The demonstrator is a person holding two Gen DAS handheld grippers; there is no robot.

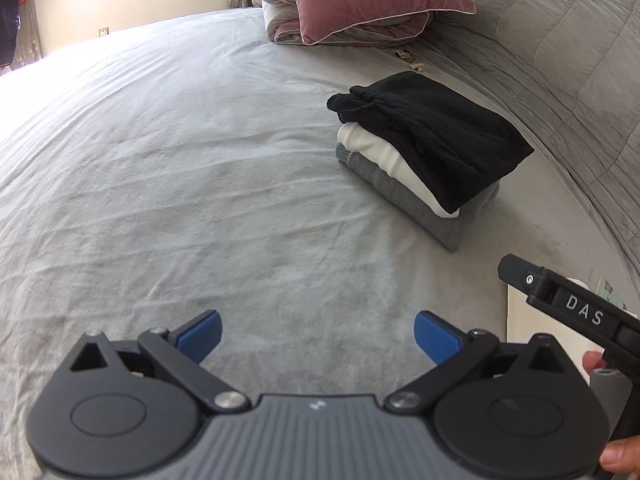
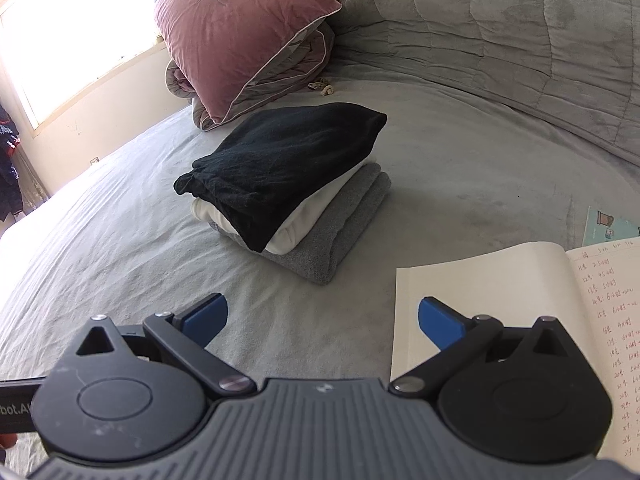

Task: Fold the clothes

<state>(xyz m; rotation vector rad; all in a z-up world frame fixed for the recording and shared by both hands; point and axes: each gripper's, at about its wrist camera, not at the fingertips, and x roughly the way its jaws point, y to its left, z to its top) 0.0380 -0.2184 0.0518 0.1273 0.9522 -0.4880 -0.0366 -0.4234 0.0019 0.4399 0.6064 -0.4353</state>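
Left tongs (image 1: 316,336): I see mine spread wide, empty, above bare bed sheet (image 1: 180,200)
Right tongs (image 2: 322,322): also gaping, nothing held
Clothes stack (image 2: 296,192): folded on the bed ahead; black garment (image 1: 432,136) on top, white garment (image 1: 384,160) under it, grey garment (image 1: 420,216) at the bottom
Around: open notebook (image 2: 480,320) under my right tongs; pink pillow (image 2: 236,40) on a rolled quilt (image 2: 280,80) behind the stack
In the way: nothing between tongs and stack
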